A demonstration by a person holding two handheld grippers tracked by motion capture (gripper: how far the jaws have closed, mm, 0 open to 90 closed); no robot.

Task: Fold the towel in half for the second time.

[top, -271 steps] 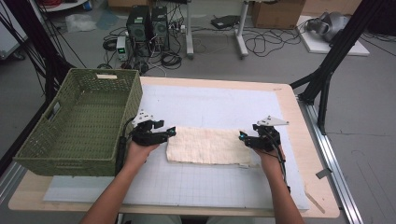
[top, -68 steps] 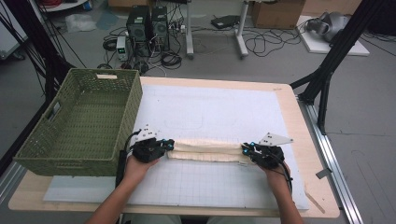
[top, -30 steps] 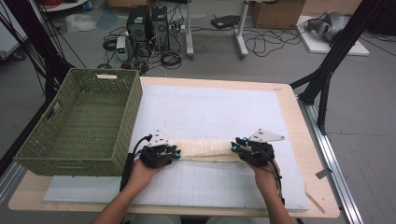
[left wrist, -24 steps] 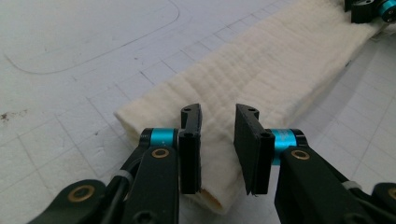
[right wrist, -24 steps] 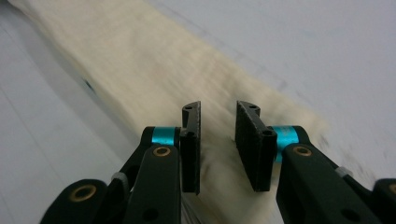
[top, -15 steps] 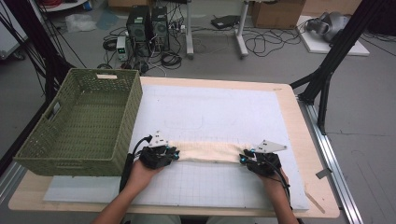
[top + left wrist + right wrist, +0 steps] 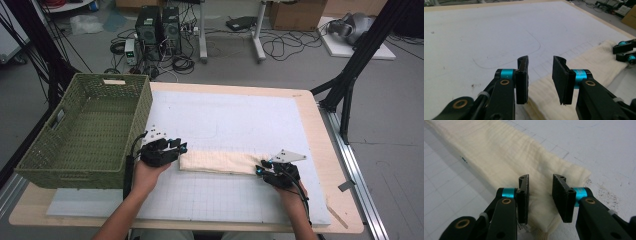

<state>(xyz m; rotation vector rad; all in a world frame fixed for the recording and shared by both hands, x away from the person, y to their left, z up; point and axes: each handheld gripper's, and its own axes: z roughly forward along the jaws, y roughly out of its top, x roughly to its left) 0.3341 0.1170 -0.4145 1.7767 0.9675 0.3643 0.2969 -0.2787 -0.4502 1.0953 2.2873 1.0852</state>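
A cream cloth (image 7: 220, 162) lies folded into a long narrow strip on the white gridded mat (image 7: 240, 115), near the front. My left gripper (image 7: 180, 148) is at the strip's left end, jaws open, with the cloth's (image 7: 549, 95) end just below them. My right gripper (image 7: 260, 168) is at the right end, also open. In the right gripper view the cloth's (image 7: 499, 152) folded corner lies under and between the open jaws of the right gripper (image 7: 540, 195). In the left gripper view the left gripper (image 7: 540, 75) is open, and the right gripper (image 7: 625, 51) is visible farther off.
A green woven basket (image 7: 112, 77), nothing visible inside it, stands on the table's left side, close to my left hand. The mat stretches bare behind the cloth to the wooden table edge (image 7: 310, 105). Cables, computer boxes and black stand legs are on the floor beyond.
The cloth went from a wide rectangle to a narrow strip. Over the last second the right gripper moved right and the strip settled flat on the mat.
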